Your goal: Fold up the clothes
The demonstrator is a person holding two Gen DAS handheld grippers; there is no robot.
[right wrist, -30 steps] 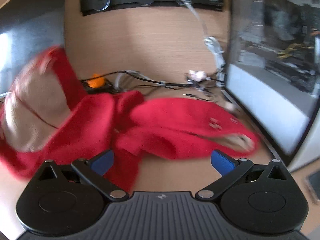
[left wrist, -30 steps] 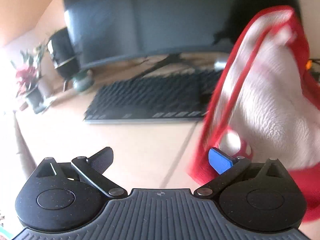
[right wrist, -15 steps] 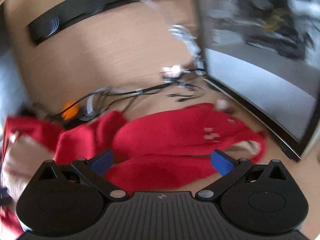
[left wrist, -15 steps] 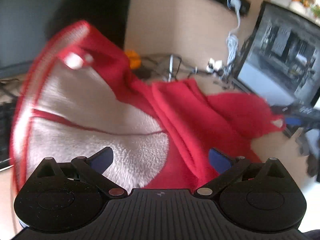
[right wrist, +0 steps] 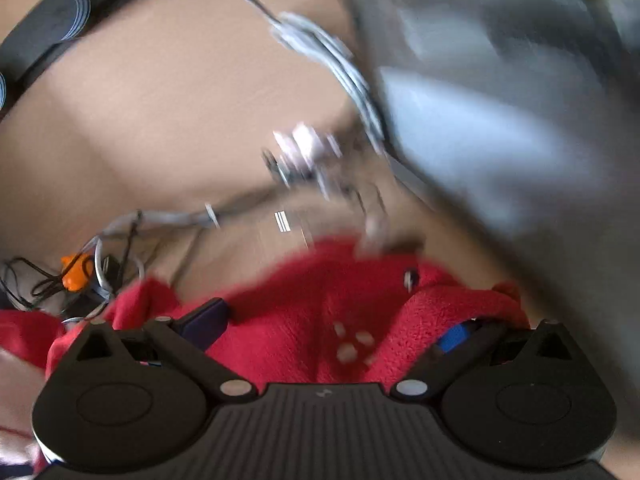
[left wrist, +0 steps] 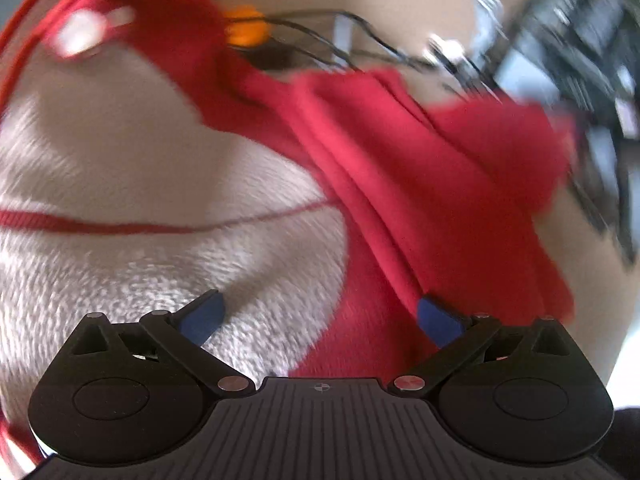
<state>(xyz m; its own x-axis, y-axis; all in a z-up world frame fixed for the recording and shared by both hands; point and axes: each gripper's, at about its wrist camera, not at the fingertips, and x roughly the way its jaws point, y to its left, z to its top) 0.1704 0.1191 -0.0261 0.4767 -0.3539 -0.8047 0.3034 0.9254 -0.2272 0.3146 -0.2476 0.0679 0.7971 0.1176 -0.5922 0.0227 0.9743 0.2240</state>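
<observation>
A red fleece garment (left wrist: 420, 184) with a white fuzzy lining (left wrist: 132, 168) lies rumpled on the wooden desk. In the left wrist view my left gripper (left wrist: 320, 318) is open just above the cloth, its blue pads spread over the seam between lining and red outer side. In the right wrist view the same red garment (right wrist: 320, 320) fills the lower frame. My right gripper (right wrist: 332, 326) is open and pressed close into the fleece, and a fold partly covers its right blue pad (right wrist: 452, 338). Both views are motion-blurred.
A tangle of cables (right wrist: 120, 240) with an orange piece (right wrist: 76, 272) lies behind the garment by the wooden back panel (right wrist: 160, 120). A monitor (right wrist: 500, 100) stands at the right. A black power strip (right wrist: 48, 32) is mounted high on the panel.
My left gripper swung from the keyboard and monitor side onto the garment and moved closer. My right gripper dropped toward the red fleece, which now reaches its pads. Both stay open.
</observation>
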